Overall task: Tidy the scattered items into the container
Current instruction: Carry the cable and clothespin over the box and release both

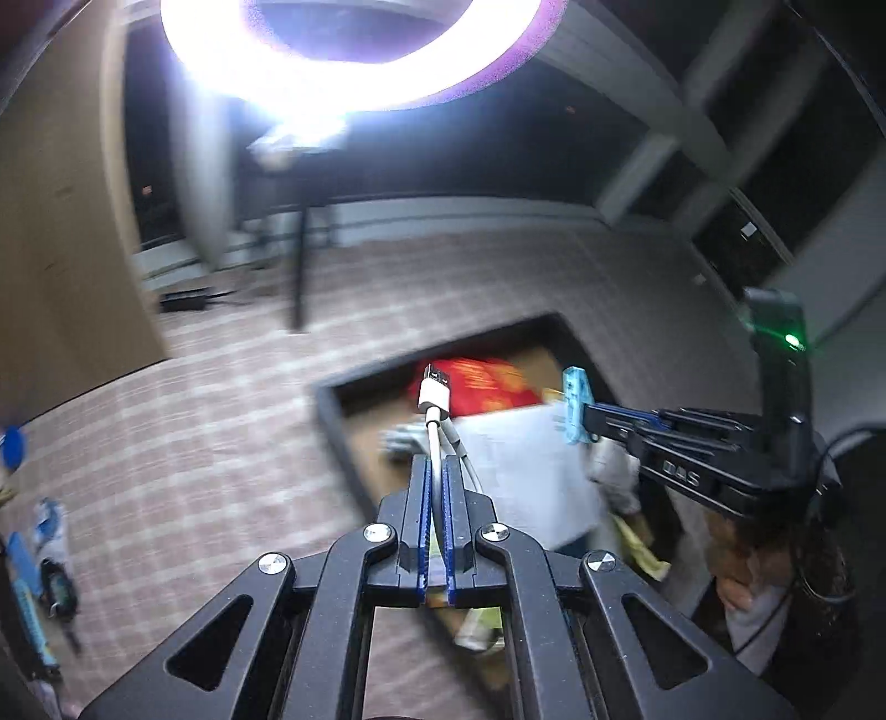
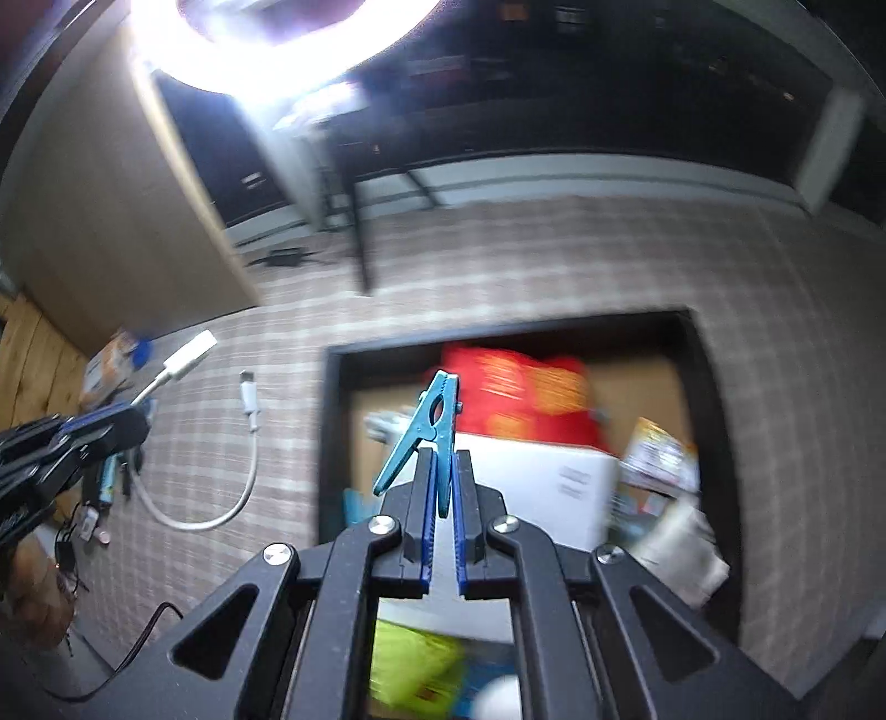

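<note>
My left gripper (image 1: pixel 437 465) is shut on a white USB cable (image 1: pixel 433 404), its plug sticking up past the fingertips, held over the near left side of the dark-rimmed container (image 1: pixel 326 410). The cable's other end (image 2: pixel 249 396) and loop trail on the checked cloth. My right gripper (image 2: pixel 443 459) is shut on a teal clothes peg (image 2: pixel 426 426) above the container (image 2: pixel 332 443); it also shows in the left wrist view (image 1: pixel 576 407). The container holds a red packet (image 2: pixel 515 387), a white box (image 2: pixel 542 487) and other packets.
A checked cloth (image 1: pixel 194 421) covers the table. Several small items lie at its left: a blue pack (image 1: pixel 25 559), a dark gadget (image 1: pixel 58 587), a blue cap (image 1: pixel 14 446). A ring light (image 1: pixel 354 50) glares overhead on a dark stand (image 1: pixel 300 266). The view is motion-blurred.
</note>
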### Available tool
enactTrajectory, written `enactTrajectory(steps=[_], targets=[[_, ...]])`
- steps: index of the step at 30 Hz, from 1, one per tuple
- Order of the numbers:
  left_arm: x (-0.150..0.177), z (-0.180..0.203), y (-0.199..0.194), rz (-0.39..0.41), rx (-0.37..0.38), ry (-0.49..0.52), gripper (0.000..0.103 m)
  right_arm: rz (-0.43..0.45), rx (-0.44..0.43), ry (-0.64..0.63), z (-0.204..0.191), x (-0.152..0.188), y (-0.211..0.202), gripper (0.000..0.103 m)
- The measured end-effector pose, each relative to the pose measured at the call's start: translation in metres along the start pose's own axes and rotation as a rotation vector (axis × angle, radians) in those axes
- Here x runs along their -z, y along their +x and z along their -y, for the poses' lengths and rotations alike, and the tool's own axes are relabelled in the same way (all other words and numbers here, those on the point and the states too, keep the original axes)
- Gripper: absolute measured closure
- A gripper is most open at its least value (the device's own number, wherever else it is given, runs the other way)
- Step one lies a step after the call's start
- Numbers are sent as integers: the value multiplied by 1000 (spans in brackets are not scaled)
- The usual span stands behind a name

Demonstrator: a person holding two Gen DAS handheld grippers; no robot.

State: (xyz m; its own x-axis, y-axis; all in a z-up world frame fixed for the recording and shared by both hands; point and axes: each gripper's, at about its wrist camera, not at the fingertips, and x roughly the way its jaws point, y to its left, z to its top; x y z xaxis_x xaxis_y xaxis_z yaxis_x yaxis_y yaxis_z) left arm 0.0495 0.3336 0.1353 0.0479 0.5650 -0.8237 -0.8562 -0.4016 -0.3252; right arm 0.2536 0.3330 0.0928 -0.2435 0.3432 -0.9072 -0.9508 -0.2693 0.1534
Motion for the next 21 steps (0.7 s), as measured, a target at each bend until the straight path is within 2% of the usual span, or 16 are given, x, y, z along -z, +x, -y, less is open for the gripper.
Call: enactTrajectory(steps=[3, 8, 14, 15, 16, 17, 18, 19, 21], targets=[[1, 37, 12, -25, 41, 55, 100, 0, 32, 50, 34, 9, -9, 98], [5, 86, 24, -61, 82, 130, 100, -3, 63, 99, 69, 25, -19, 98], [14, 122, 33, -95, 106, 204, 99, -7, 67, 128, 87, 35, -20, 97], [15, 126, 35, -108, 109, 213, 92, -5, 66, 126, 87, 36, -21, 97], [16, 127, 38, -127, 105, 212, 72, 1, 64, 125, 87, 37, -21, 97], [17, 126, 39, -129, 99, 207, 62, 9, 60, 125, 88, 37, -20, 97], [17, 125, 39, -118, 90, 204, 59, 2, 48, 128, 90, 37, -20, 92], [18, 123, 37, -110, 79, 205, 62, -4, 40, 133, 91, 37, -19, 85], [18, 119, 34, -107, 66, 202, 62, 7, 43, 142, 90, 36, -22, 79]])
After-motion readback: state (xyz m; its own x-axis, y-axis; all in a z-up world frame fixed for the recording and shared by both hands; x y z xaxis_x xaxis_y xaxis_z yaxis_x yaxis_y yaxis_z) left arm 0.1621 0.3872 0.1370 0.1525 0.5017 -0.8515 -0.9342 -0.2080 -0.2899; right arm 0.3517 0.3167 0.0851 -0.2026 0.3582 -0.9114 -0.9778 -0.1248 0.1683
